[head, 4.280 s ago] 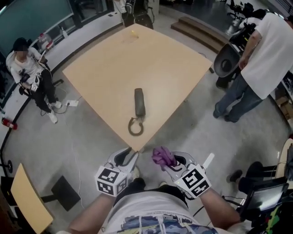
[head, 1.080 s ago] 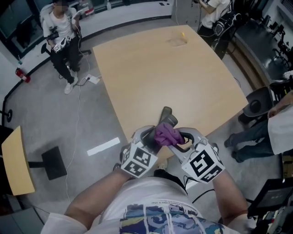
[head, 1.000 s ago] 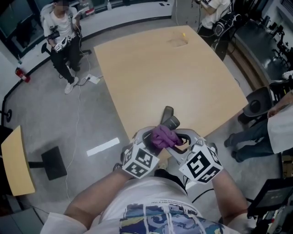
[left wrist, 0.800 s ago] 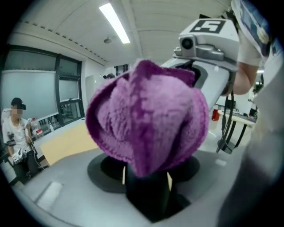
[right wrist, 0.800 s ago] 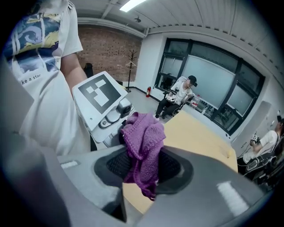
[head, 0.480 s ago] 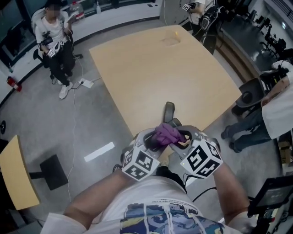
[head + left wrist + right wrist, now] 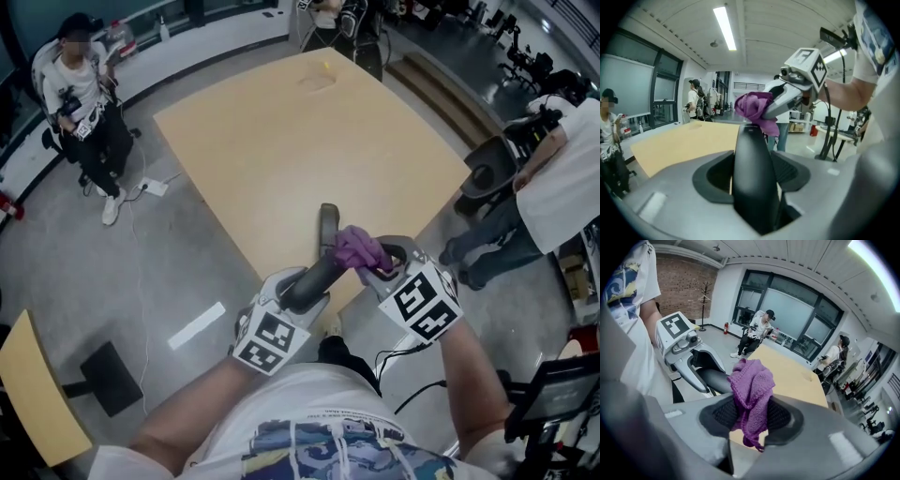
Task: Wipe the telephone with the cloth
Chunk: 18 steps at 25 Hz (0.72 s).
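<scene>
My left gripper (image 7: 305,281) is shut on the dark telephone handset (image 7: 314,277), lifted over the near corner of the wooden table (image 7: 281,141). The handset's far end (image 7: 327,223) points away from me. In the left gripper view the handset (image 7: 752,178) fills the gap between the jaws. My right gripper (image 7: 370,258) is shut on a bunched purple cloth (image 7: 359,247), which touches the handset just past the left jaws. That cloth (image 7: 757,110) sits at the handset's tip in the left gripper view. In the right gripper view the cloth (image 7: 752,399) hangs between the jaws.
A seated person (image 7: 80,84) is at the upper left and a standing person (image 7: 553,178) at the right beside a dark chair (image 7: 483,169). A small side table (image 7: 37,394) and a black base (image 7: 94,375) stand on the floor at lower left.
The cloth in my right gripper has slid from above the left jaws to farther along the handset. My left gripper has drawn back toward the lower left with the handset.
</scene>
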Each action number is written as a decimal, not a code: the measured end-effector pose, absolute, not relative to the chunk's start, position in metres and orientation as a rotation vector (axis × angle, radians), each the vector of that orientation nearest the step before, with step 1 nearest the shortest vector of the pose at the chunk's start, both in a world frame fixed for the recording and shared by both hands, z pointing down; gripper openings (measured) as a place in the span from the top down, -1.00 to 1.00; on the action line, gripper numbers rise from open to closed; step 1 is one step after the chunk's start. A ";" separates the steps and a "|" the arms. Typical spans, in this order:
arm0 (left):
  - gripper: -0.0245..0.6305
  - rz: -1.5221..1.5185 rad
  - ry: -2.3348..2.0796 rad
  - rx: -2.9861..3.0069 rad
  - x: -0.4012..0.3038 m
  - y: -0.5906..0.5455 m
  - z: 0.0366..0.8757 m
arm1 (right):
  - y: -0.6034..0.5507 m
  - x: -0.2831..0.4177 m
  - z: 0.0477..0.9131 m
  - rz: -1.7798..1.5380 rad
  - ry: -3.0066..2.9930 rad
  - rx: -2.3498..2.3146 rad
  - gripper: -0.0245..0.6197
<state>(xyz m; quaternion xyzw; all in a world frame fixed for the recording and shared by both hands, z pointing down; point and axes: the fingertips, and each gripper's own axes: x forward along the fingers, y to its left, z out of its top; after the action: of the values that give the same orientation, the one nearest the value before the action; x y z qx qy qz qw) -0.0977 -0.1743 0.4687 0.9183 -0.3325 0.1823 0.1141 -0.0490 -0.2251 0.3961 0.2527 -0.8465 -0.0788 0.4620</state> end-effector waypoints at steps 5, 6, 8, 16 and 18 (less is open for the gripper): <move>0.15 0.419 -0.938 2.614 -0.107 -0.176 0.459 | -0.231 -0.039 0.393 -0.090 -2.129 0.760 0.49; 0.15 0.383 -0.931 2.575 -0.111 -0.177 0.459 | -0.229 -0.037 0.394 -0.057 -2.146 0.789 0.49; 0.15 0.312 -0.906 2.515 -0.114 -0.181 0.462 | -0.229 -0.031 0.394 -0.011 -2.171 0.841 0.49; 0.15 0.067 -0.865 2.279 -0.133 -0.185 0.451 | -0.224 -0.037 0.400 0.064 -2.237 0.862 0.49; 0.15 0.018 -0.834 2.269 -0.123 -0.202 0.450 | -0.229 -0.032 0.404 0.055 -2.238 0.866 0.49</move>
<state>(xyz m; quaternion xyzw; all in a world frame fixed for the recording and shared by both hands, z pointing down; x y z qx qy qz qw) -0.1227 -0.2020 0.4502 0.8778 -0.3227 0.0069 0.3540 -0.0321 -0.2288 0.4045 0.3364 -0.8691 0.0213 0.3621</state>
